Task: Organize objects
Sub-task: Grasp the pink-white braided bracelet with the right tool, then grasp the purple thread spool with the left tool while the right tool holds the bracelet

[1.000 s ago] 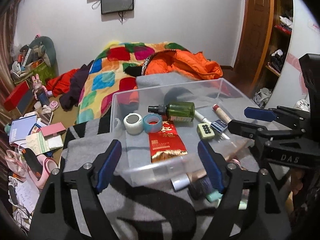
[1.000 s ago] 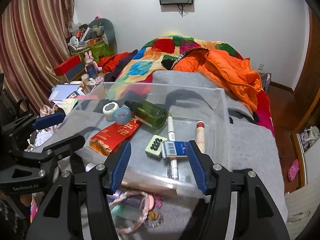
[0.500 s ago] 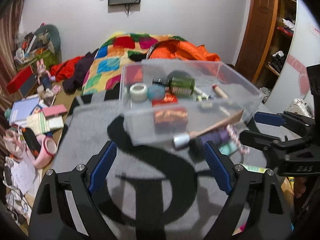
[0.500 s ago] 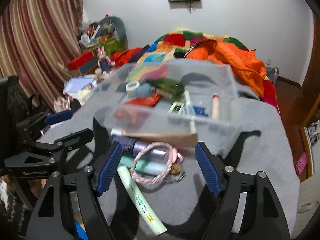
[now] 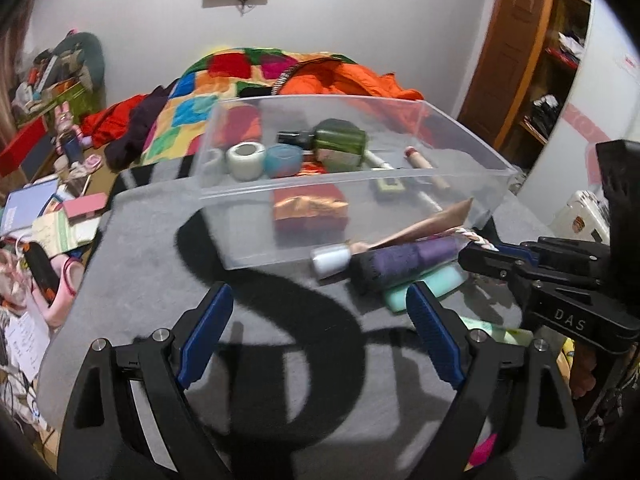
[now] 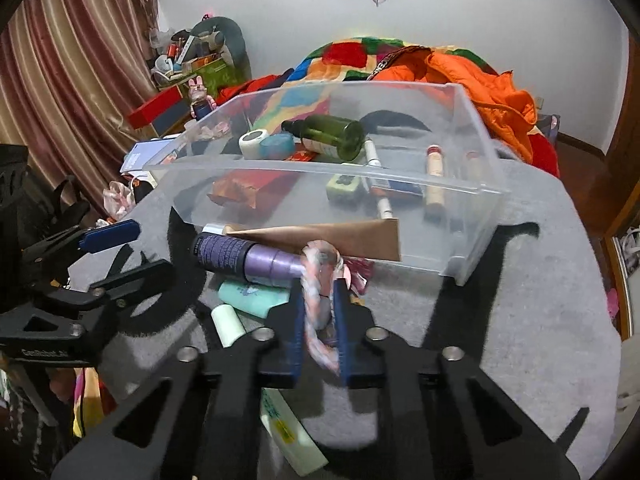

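Note:
A clear plastic bin (image 5: 472,184) (image 6: 472,216) stands on a grey blanket and holds a green bottle (image 6: 328,134), tape rolls (image 6: 254,144), a red packet (image 5: 308,212) and tubes. In front of it lie a purple bottle (image 6: 244,258) (image 5: 404,262), a brown paper sleeve (image 6: 344,236) and a mint tube (image 6: 252,298). My right gripper (image 6: 318,312) is shut on a pink-and-white braided cord (image 6: 320,280) beside the purple bottle. My left gripper (image 5: 316,332) is open and empty above the blanket, short of the bin.
A white-and-green tube (image 6: 280,420) lies under my right gripper. A bed with a colourful quilt (image 5: 224,80) and an orange jacket (image 6: 488,80) lies behind the bin. Books and clutter (image 5: 48,216) cover the floor at left. A wooden door (image 5: 508,52) stands at right.
Both grippers pulled back and lower from the bin. My right gripper went from open to shut on the braided cord. The left gripper stayed open.

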Tool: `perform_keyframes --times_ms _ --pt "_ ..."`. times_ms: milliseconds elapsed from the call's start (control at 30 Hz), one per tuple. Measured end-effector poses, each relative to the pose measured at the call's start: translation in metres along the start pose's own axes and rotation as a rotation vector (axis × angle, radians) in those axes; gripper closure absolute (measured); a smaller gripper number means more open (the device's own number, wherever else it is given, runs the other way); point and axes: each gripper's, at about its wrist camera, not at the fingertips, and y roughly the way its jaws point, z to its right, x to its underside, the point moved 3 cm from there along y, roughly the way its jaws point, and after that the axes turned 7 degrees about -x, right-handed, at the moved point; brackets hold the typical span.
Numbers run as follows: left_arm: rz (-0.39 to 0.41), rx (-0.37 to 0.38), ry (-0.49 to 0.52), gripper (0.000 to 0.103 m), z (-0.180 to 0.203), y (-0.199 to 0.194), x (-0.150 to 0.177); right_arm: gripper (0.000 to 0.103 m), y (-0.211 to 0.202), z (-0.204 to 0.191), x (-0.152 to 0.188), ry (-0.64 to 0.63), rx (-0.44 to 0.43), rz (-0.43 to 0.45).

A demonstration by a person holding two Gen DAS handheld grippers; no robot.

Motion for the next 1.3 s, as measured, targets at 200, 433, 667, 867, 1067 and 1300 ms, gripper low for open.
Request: perform_keyframes --times_ms 200,433,667,867,1067,1300 --pt "-0.018 0.020 0.056 0.014 0.024 0.016 -0.012 0.094 -0.021 0.015 0.000 0.034 0.026 0.057" --pt "-0.058 0.061 0.049 0.014 0.036 0.037 -0.020 0.094 -0.042 0.036 -0.002 0.081 0.035 0.106" --pt "-0.036 0.055 0.053 0.030 0.039 0.031 -0.015 0.094 -0.030 0.038 0.000 0.072 0.038 0.074" --pt "-0.047 0.120 0.026 0.053 0.037 0.020 -0.009 0.093 -0.024 0.036 0.005 0.055 0.046 0.043" --pt "-0.027 0.142 0.070 0.053 0.044 0.005 -0.002 0.086 -0.013 0.045 0.010 0.071 0.068 0.005" --pt "-0.028 0.128 0.069 0.042 0.034 0.009 -0.008 0.085 -0.003 0.046 0.013 0.079 0.064 -0.004"
